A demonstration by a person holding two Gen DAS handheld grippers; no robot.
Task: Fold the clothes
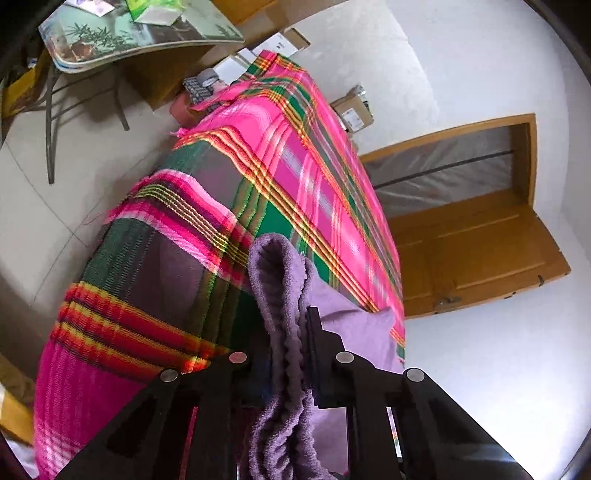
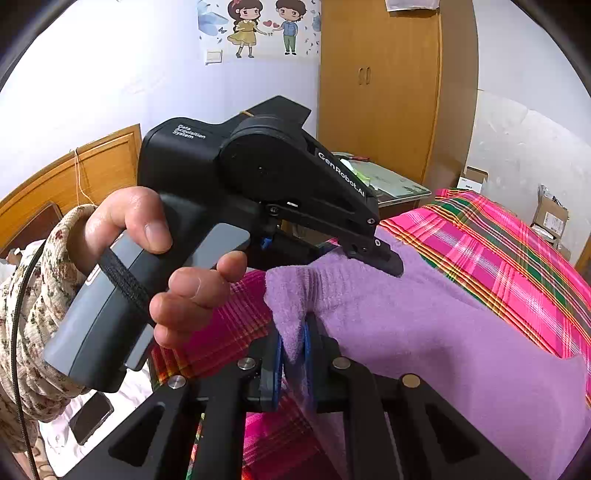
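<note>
The purple towel [image 2: 424, 325] lies on a bed covered with a pink, green and red plaid blanket [image 1: 229, 206], its near edge lifted and bunched where both grippers meet it. In the right wrist view the towel spreads away to the right over the blanket, flat and smooth apart from the raised corner at the left.

The right gripper [image 2: 293, 354] is clenched on that corner: a fold of terry cloth is pinched between its two blue pads [image 2: 306, 350], with the cloth standing up above them in a small peak. The left gripper [image 2: 384, 260], seen from the side in the same view, has its black fingertips down on the towel's upper edge just beyond the peak. Its own camera shows a thick, doubled ridge of towel [image 1: 280, 332] running up between its fingers, pressed against the right-hand finger [image 1: 314, 332], so it too is grasping the towel.

A person's left hand [image 2: 162, 258] wraps the grey handle of the left gripper, thumb on top and fingers curled below; the sleeve [image 2: 33, 295] is cream with a small floral print.

Beyond the bed stand a wooden wardrobe [image 2: 380, 85], a cartoon wall sticker of two children [image 2: 262, 26], a small table with a printed top [image 1: 129, 37], cardboard boxes [image 1: 352, 110] by the wall, and a wooden door [image 1: 472, 236].
</note>
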